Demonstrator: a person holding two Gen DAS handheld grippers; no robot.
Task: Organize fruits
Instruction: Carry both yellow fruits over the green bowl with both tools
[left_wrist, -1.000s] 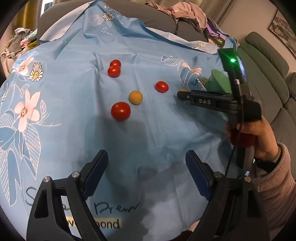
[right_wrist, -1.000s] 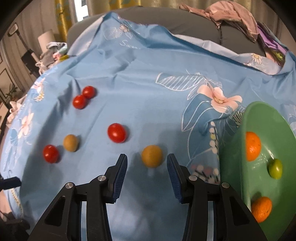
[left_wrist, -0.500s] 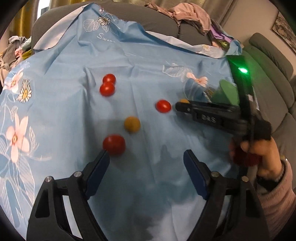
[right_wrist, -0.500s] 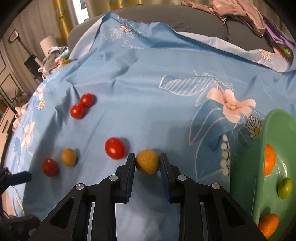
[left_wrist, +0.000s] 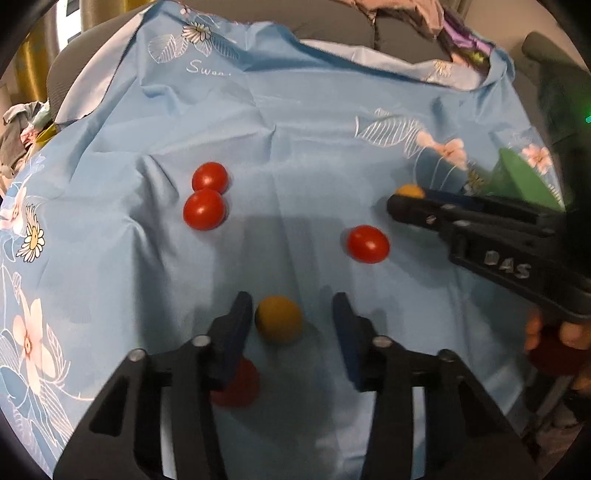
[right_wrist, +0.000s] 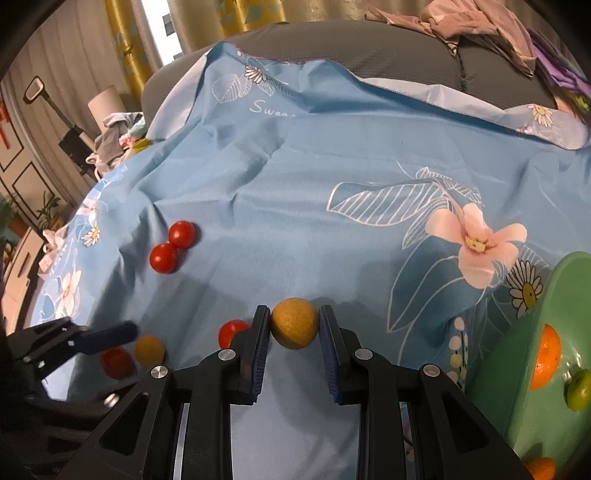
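My right gripper (right_wrist: 294, 326) is shut on a yellow-brown round fruit (right_wrist: 294, 328), held just above the blue cloth; it shows from the side in the left wrist view (left_wrist: 406, 206). My left gripper (left_wrist: 293, 319) is open around a second yellow-brown fruit (left_wrist: 279, 324) that lies on the cloth between its fingers, not squeezed. A red tomato (left_wrist: 236, 384) lies partly hidden under the left finger. Another tomato (left_wrist: 368, 244) lies in the middle and a pair of tomatoes (left_wrist: 205, 199) farther back left. A green bowl (right_wrist: 517, 369) at right holds two oranges and a green fruit.
The blue flowered cloth (right_wrist: 332, 206) covers a grey sofa. Clothes are piled on the sofa back (right_wrist: 480, 22) and at the left end (right_wrist: 118, 136). The bowl's rim stands close to my right gripper's right side.
My right gripper shut on the yellow-brown fruit and lifted it slightly. My left gripper moved forward and down, past the near tomato, and narrowed around the other yellow-brown fruit.
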